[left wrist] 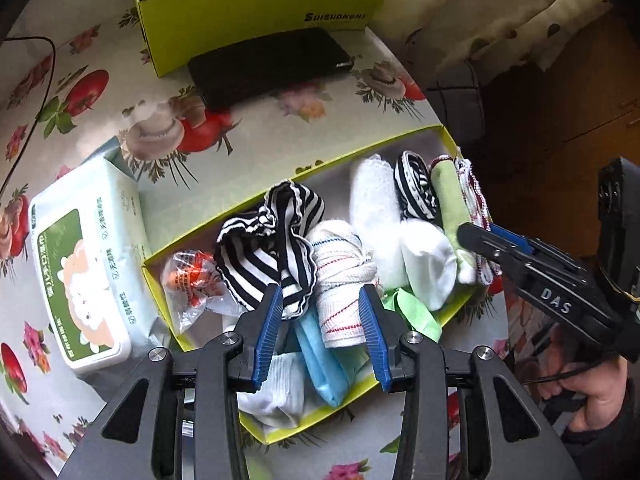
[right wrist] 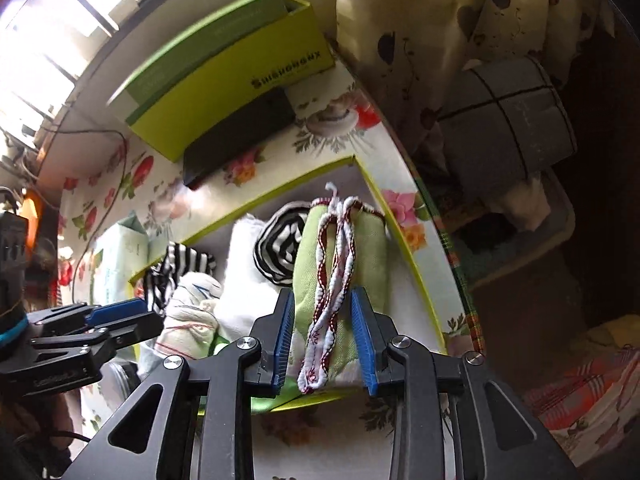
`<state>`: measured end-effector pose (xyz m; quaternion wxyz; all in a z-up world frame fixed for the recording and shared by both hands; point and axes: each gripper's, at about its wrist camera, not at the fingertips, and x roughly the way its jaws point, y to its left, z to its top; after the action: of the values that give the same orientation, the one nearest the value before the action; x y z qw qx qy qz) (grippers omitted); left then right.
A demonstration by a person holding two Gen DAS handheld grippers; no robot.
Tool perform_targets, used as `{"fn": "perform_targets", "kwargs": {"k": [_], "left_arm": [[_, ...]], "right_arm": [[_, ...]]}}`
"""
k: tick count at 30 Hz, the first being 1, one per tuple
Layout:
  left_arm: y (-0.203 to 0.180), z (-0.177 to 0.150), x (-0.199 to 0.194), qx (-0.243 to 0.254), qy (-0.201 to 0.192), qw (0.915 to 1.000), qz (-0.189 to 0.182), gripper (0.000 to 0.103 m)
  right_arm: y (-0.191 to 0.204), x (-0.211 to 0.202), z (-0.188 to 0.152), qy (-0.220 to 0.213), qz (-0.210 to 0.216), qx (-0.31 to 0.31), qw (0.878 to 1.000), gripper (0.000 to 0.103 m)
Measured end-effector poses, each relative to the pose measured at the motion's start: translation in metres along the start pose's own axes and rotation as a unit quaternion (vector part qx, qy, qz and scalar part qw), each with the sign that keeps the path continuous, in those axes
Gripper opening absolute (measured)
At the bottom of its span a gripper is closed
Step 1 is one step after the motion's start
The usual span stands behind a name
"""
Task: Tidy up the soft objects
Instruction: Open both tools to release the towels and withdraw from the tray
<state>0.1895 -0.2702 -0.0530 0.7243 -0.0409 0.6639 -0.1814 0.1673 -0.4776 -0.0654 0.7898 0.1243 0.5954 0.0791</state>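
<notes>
Inside yellow-green box (left wrist: 362, 151): folded cloths (left wrist: 374, 204)

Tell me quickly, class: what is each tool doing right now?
Left tool: open, straddling the rolled white striped cloth in the yellow-green box; contact cannot be told.
Right tool: open around the green cloth with red-and-white trim, pads apart from it.

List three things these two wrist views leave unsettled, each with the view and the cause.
1. Left wrist: what lies under the blue cloth; the left gripper covers it.
2. Left wrist: the wipes pack print is too small to read.
3. Right wrist: whether the right gripper grips the green cloth; its pads' contact is hidden.
</notes>
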Motion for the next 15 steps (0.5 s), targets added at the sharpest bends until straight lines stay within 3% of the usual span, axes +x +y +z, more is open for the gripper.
{"fn": "perform_targets", "kwargs": {"k": [8,12,15], "left_arm": [[-0.007,0.0,0.008,0.006,0.01,0.9996,-0.027,0.041],[-0.005,0.003,-0.006,0.008,-0.007,0.9996,-0.028,0.041],[-0.001,0.004,-0.021,0.016,-0.026,0.9993,-0.022,0.041]], "right_arm": [[0.018,0.005,-0.002,0.021,0.01,-0.05,0.998,0.028],[0.022,-0.007,-0.004,0.008,0.004,-0.036,0.999,0.029],[0.029,-0.017,-0.009,-0.005,-0.005,-0.034,0.999,0.036]]}}
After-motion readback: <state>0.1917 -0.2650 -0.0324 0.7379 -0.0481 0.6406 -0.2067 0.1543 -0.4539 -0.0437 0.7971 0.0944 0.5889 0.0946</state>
